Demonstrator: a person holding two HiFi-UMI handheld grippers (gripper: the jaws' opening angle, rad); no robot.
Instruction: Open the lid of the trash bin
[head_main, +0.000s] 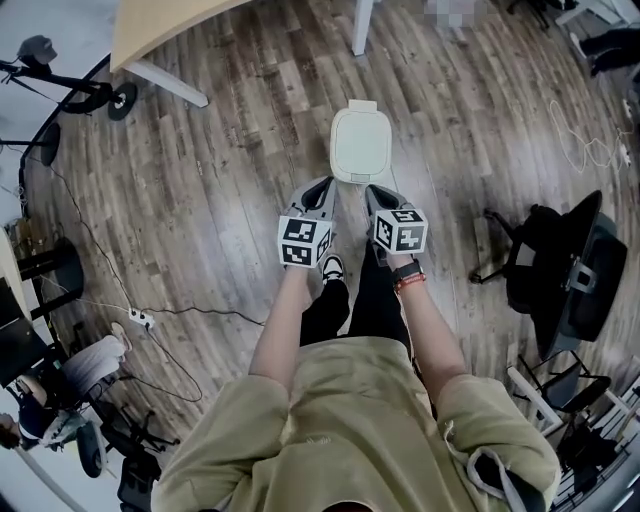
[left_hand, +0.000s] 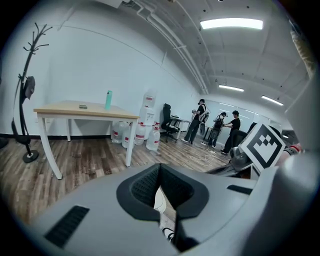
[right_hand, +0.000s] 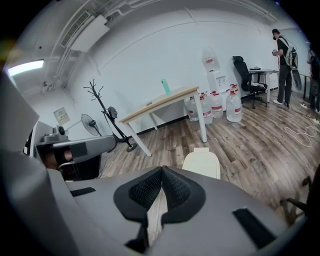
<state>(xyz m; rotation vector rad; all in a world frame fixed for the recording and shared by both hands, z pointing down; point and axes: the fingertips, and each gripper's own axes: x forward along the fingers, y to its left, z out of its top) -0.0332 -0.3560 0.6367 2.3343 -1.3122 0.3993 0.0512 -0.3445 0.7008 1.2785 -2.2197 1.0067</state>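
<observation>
The cream trash bin (head_main: 360, 145) stands on the wood floor ahead of me with its lid down flat. My left gripper (head_main: 322, 187) hovers just short of the bin's near left corner, jaws shut and empty. My right gripper (head_main: 376, 191) hangs by the near right corner, also shut with nothing in it. In the right gripper view the bin (right_hand: 202, 163) shows just past the closed right gripper (right_hand: 161, 170), a little to the right. The left gripper (left_hand: 159, 169) points past the bin toward the room, and the bin does not show clearly there.
A light wooden table (head_main: 160, 30) stands at the far left, and a table leg (head_main: 362, 25) behind the bin. A black office chair (head_main: 560, 270) is at the right. Cables (head_main: 150, 322) run over the floor at the left. Water bottles (left_hand: 150, 135) and people (left_hand: 197, 122) are far off.
</observation>
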